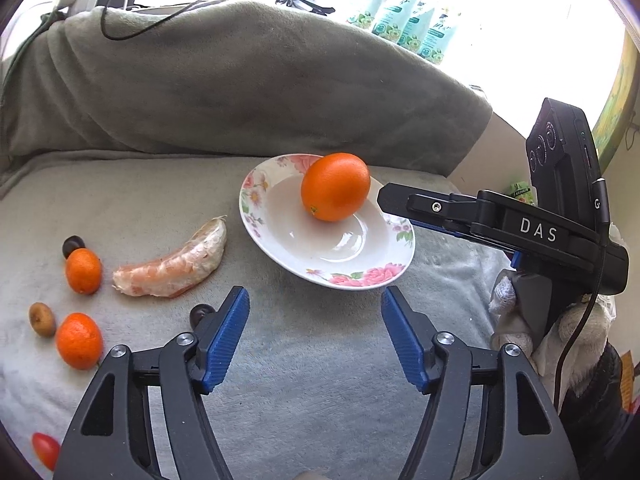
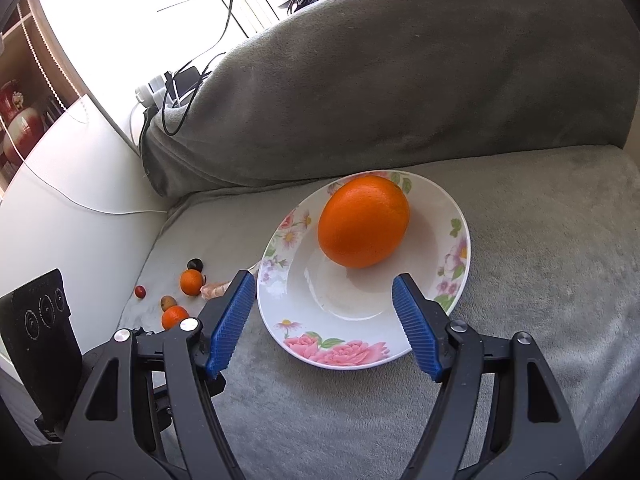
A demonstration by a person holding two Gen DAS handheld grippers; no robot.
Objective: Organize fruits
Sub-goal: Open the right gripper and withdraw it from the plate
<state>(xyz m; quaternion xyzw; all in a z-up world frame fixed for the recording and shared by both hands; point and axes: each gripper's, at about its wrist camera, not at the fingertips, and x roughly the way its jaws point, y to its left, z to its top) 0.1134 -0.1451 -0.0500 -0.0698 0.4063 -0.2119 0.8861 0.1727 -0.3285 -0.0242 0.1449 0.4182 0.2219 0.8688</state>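
Both our hand-held grippers, left [image 1: 316, 336] and right [image 2: 324, 324], stand spread and empty. The large round orange [image 2: 363, 222] already sits in the white floral china bowl [image 2: 332, 354]; small tangerines [image 1: 83, 271] wait on the grey plush sofa seat [image 1: 312, 400]. The tilted bowl may tip if nudged.

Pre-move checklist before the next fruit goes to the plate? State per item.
1. Left claw open, nothing between its pads: ok.
2. Right claw open and empty: ok.
3. Orange lies in the plate, clear of both claws: ok.
4. Plate has bare room beside the orange: ok.
5. Loose fruit in view on the blanket: two tangerines, pomelo segment, cherry tomato: ok.
6. Plate sits level on the soft blanket: cannot tell, it looks tilted.
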